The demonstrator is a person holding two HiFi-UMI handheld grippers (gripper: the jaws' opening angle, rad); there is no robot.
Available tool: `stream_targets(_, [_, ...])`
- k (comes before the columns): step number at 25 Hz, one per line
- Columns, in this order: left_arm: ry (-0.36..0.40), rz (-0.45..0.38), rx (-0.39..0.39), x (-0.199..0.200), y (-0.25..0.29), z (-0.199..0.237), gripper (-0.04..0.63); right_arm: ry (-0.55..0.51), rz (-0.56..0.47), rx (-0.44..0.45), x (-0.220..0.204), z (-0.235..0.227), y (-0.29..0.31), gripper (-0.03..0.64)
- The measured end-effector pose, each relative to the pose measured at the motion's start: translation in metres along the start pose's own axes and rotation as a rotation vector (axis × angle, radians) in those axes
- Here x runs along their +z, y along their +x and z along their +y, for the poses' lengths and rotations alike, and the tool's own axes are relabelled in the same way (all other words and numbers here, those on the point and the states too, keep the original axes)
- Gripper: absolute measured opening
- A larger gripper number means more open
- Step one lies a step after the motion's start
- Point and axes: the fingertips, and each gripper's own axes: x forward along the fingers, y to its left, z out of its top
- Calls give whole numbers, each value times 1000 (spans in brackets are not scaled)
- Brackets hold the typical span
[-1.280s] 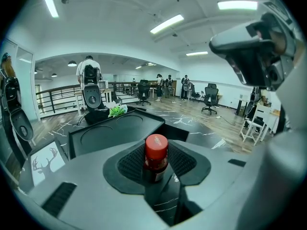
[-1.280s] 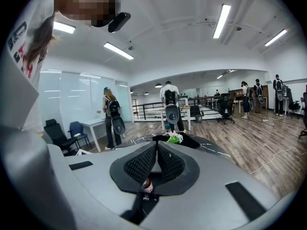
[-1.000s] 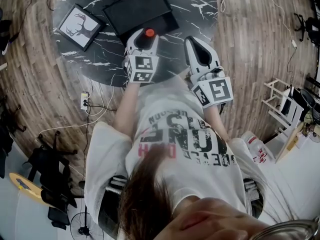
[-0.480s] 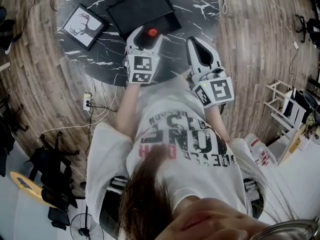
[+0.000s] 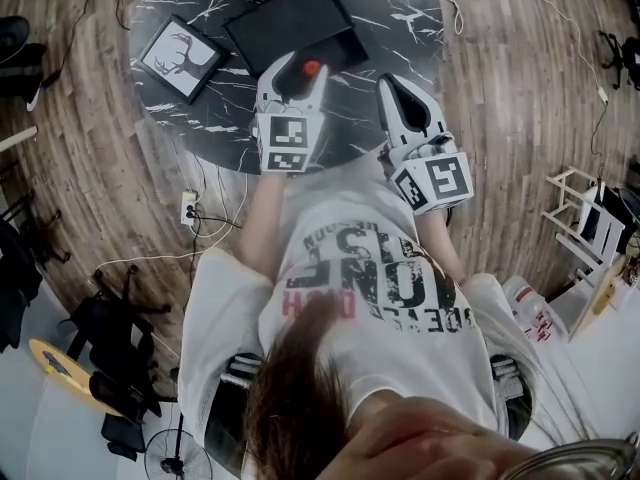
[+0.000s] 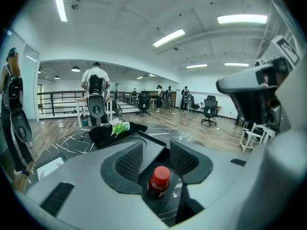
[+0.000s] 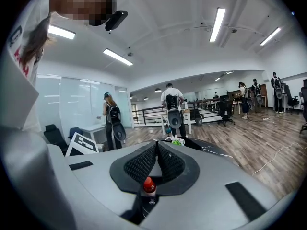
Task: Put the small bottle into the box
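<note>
My left gripper (image 5: pixel 296 65) hovers over the near edge of the dark marble table (image 5: pixel 200 118). The small bottle (image 5: pixel 311 68) has a red cap. In the left gripper view the small bottle (image 6: pixel 159 180) sits low between the jaws of the left gripper (image 6: pixel 157 153); they have just been closing on it. The flat black box (image 5: pixel 292 20) lies just beyond. My right gripper (image 5: pixel 392 81) is beside it with jaws shut and empty. Under the right gripper (image 7: pixel 157 145) a red-capped bottle (image 7: pixel 149 186) shows; I cannot tell if it is the same one.
A framed deer picture (image 5: pixel 180 58) lies at the table's left. A black bag with flowers (image 6: pixel 112 131) sits beyond the box. A power strip (image 5: pixel 188 208) and cables lie on the wooden floor by the table. A white rack (image 5: pixel 580 203) stands at the right.
The left gripper has come up a little toward the camera with the red-capped bottle still between its jaws. The right gripper has stayed where it was.
</note>
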Motion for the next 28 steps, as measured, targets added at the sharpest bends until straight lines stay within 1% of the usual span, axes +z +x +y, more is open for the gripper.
stream_targets(5, [31, -20, 24, 14, -9, 1, 91, 8, -17, -11, 7, -3, -4, 9])
stream_targets(10, [48, -53, 52, 30, -19, 5, 22, 6, -39, -22, 13, -5, -10, 9])
stream_targets(13, [63, -67, 59, 36, -24, 6, 6, 7, -54, -29, 15, -4, -13, 9])
stream_targets(17, [77, -87, 66, 43, -30, 4, 5, 8, -64, -34, 18, 0, -17, 9])
stream_targets(25, [34, -160, 99, 63, -45, 13, 3, 1, -67, -21, 20, 8, -21, 9])
stream_targets(28, [29, -196, 127, 76, -54, 20, 3, -5, -67, -5, 20, 11, -21, 9])
